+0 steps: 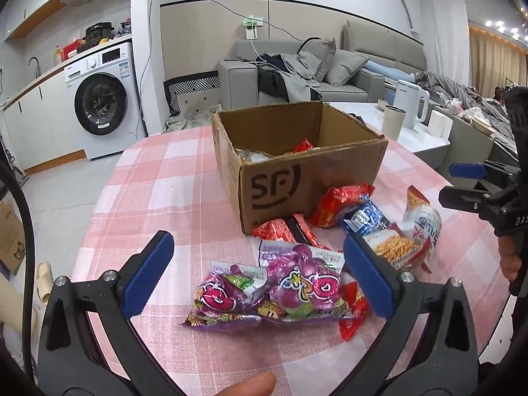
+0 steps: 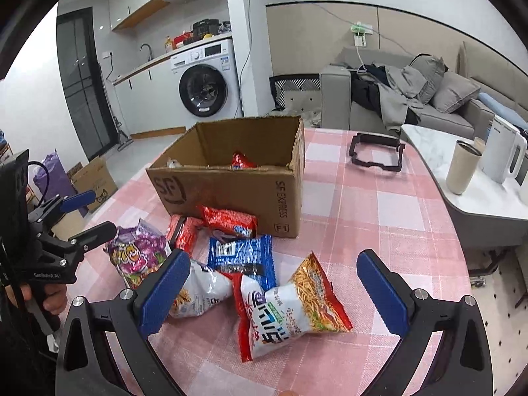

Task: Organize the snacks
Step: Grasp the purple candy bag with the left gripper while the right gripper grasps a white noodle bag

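Note:
An open cardboard box [image 1: 274,184] [image 2: 283,198] stands on the pink checked table and holds a red packet [image 1: 303,146] [image 2: 242,160]. In front of it lie loose snacks. My left gripper [image 1: 259,274] is open over two purple candy bags [image 1: 297,290] [image 2: 138,257]. My right gripper [image 2: 272,288] is open around a white and red noodle-snack bag [image 2: 293,307] [image 1: 406,241]. A blue packet [image 2: 242,257] [image 1: 366,219] and red packets [image 2: 231,219] [image 1: 343,204] lie between the bags and the box.
The table [image 1: 165,198] [image 2: 379,217] is round, with its edge close on the left and right. A black frame [image 2: 376,155] lies at its far right. A side table with a beige cup [image 2: 462,171] and a white kettle [image 2: 505,155] stands beyond.

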Demonstrator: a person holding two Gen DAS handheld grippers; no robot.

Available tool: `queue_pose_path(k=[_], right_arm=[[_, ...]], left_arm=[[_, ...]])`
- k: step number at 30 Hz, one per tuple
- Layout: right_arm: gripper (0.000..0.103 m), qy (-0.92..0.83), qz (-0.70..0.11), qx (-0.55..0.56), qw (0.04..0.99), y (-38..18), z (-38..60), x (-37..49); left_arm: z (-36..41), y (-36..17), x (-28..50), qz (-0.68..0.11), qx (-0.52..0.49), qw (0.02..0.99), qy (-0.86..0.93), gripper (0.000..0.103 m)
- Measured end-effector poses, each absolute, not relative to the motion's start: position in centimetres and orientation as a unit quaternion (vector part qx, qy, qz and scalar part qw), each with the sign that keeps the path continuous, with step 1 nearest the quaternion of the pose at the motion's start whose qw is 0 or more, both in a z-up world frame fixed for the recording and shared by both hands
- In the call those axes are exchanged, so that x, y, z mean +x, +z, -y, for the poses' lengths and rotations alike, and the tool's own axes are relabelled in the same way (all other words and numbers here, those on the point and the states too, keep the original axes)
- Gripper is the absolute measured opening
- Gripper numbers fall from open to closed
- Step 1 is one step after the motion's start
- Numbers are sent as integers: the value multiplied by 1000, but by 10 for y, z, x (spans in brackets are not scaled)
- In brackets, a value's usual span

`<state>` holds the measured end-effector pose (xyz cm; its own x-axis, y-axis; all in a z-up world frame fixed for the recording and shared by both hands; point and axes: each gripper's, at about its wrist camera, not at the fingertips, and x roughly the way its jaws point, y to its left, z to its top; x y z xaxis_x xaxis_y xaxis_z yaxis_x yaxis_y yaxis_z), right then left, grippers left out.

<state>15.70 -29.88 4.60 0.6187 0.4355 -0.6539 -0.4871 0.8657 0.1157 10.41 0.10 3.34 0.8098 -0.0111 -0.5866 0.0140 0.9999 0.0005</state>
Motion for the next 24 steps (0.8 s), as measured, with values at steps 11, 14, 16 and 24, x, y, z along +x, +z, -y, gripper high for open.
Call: queue_pose_path(k=[11,14,16,24], right_arm=[[103,266,-425,-48,864,16,303,171],[103,271,-428,-51,861,13,304,171],[103,273,-430,-55,859,11,303,171],[103,270,-446,-76,850,-5,302,174]], left_arm=[[3,18,113,-343,-3,939,-22,102],[5,14,118,-356,-3,934,-31,102],[7,10,120,-364,1,931,-31,102],[10,-4,127,-384,-4,922,-47,100]])
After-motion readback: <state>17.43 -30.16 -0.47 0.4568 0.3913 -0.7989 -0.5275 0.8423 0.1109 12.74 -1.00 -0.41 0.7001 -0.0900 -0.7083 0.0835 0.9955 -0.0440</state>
